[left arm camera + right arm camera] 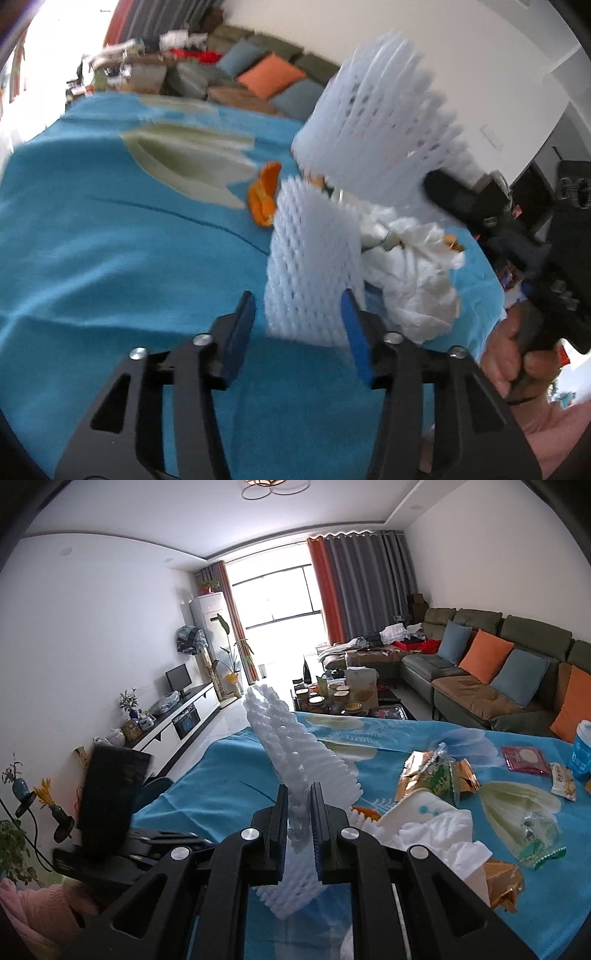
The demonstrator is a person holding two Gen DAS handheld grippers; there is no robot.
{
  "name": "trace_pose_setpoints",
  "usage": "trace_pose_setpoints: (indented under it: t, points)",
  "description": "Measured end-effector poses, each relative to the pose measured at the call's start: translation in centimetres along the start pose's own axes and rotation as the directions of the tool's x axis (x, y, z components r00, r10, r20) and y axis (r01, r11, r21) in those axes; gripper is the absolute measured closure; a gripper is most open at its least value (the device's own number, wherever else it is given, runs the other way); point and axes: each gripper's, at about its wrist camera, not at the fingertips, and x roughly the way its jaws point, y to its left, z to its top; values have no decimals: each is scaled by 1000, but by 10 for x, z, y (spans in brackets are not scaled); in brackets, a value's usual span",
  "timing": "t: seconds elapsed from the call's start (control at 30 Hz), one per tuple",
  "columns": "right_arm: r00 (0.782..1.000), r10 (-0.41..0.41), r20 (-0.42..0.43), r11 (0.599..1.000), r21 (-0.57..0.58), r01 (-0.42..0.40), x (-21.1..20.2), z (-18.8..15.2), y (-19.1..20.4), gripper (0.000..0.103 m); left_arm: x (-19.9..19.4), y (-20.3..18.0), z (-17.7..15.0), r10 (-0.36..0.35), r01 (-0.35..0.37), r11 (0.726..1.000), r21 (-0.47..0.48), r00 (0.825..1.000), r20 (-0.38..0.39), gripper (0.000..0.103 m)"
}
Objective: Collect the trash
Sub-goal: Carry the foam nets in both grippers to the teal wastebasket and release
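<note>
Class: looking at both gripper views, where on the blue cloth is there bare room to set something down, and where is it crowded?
Bare: the wide blue cloth left of the orange peel, up to the sofa-side edge. Crowded: around the foam net, crumpled tissue, snack wrappers and cup.

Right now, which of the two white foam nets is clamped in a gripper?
The upper foam net, lifted above the table: the right gripper is shut on it. The lower net stands between the left gripper's open jaws, unpinched.
</note>
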Motion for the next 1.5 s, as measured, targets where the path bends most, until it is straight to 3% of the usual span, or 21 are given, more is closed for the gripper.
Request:
trace_pose_setpoints:
  t: [0.03, 0.2, 0.4, 0.6, 0.8, 1.07, 1.5]
  points:
    - [1000, -2, -1, 1000, 2, 2, 0, -1, -1, 93, 6, 1, -1, -17, 17, 1000, -11, 1000, -21, 88]
    - [1000, 6, -9, 1000, -2, -6, 1, 0, 2, 93, -11, -1, -6, -4, 4, 1000, -11, 999, 34, 91]
    - [997, 79, -20, 996, -47, -80, 13, 7, 26, 92, -83, 7, -23, 48, -47, 999, -12, 985, 165, 91]
    - [979, 196, -53, 971, -129, -202, 39, 12, 79, 92, -166, 56, -49, 194, -166, 978, -124, 943, 272, 91]
    - [944, 305, -126, 929, -180, -324, 79, 13, 133, 93, -222, 111, -78, 357, -277, 921, -274, 884, 302, 90]
    - [898, 357, -257, 883, -221, -414, 138, 8, 197, 93, -258, 179, -106, 491, -348, 826, -444, 831, 262, 90]
    - [825, 378, -421, 844, -211, -494, 200, -8, 260, 93, -238, 239, -133, 524, -351, 734, -582, 838, 155, 89]
